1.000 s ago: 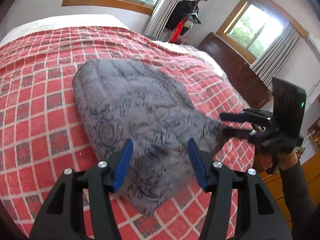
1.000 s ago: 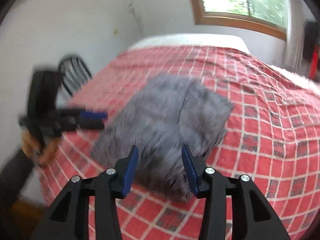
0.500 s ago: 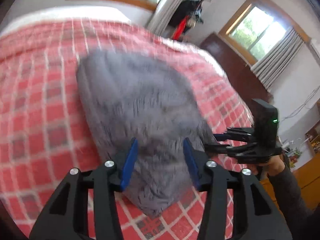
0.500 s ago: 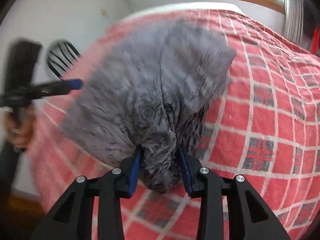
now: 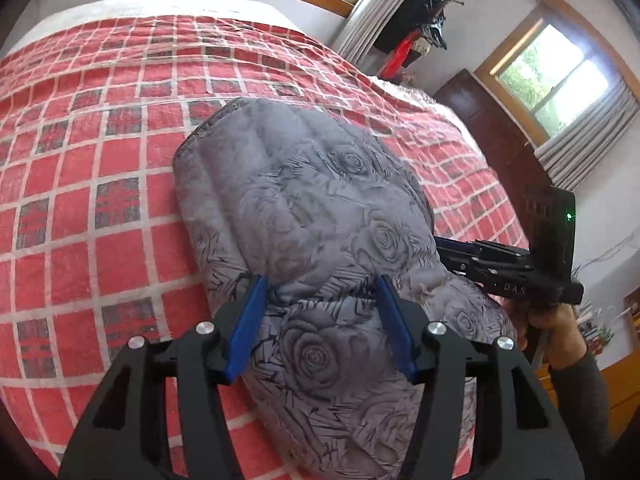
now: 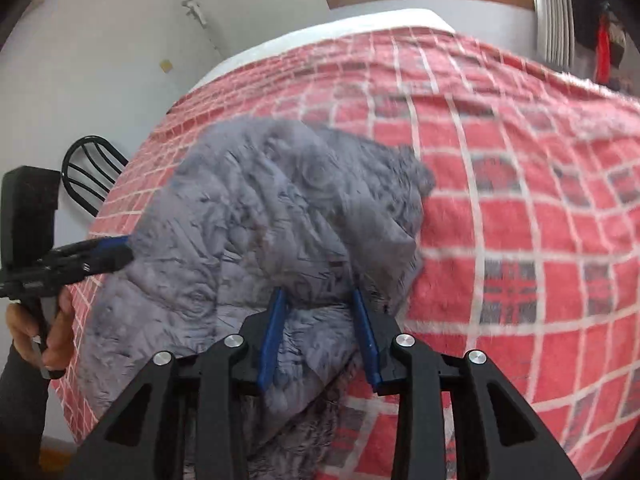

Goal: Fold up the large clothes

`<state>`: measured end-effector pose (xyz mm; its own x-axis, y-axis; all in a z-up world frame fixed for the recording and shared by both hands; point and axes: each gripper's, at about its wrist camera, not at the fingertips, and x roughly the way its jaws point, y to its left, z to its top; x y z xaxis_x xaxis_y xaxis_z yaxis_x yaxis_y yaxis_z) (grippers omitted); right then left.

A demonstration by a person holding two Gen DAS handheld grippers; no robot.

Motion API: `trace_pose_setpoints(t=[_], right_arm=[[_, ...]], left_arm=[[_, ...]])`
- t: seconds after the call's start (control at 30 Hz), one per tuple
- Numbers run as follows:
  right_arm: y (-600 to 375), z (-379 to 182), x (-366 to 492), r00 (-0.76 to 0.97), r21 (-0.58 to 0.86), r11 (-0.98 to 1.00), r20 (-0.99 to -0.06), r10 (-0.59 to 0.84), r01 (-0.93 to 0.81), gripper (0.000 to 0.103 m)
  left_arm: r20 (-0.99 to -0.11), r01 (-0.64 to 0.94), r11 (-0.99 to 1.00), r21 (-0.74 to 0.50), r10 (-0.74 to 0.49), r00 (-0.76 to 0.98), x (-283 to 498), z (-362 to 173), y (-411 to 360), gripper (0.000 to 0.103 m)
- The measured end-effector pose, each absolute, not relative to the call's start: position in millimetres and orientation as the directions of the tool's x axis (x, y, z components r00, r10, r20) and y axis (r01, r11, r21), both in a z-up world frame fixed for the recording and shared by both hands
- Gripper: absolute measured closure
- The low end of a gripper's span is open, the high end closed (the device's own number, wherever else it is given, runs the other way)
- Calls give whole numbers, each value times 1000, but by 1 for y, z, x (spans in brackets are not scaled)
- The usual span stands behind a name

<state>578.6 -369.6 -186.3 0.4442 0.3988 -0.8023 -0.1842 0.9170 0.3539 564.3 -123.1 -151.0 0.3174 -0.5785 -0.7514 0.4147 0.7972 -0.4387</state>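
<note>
The grey rose-print garment (image 5: 304,208) lies lengthwise up the red checked bed (image 5: 80,200), its near end between both grippers: the right gripper (image 6: 320,332) is closing on a bunch, the left gripper (image 5: 320,320) straddles cloth half-open.

Black skeletal frames with long cut-out slots on both tongs, left tongs (image 5: 320,300) and right tongs (image 6: 320,314) alike. Blue pads (image 5: 246,322) lining the inner faces of the fingers. Round silver screws (image 5: 205,327) at the pivots. Black box with a green light (image 5: 569,216) atop the right tool, pale lettering along its side. Dark grey sleeve (image 5: 580,396) at the wrist.
</note>
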Motion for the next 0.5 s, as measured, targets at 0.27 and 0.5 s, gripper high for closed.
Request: trace_pose_setpoints(t=[0.27,0.5], right_arm=[[-390,-131,591,545,440,883,-706,453,-163,71],[-369,-186,627,419,347,929,-830,368,-127,73]], left_arm=[[-719,414,802,-431,-582,380,586,-110,-117,53],[-784,334,833,-442,-539,307,620,-156,-134,52]])
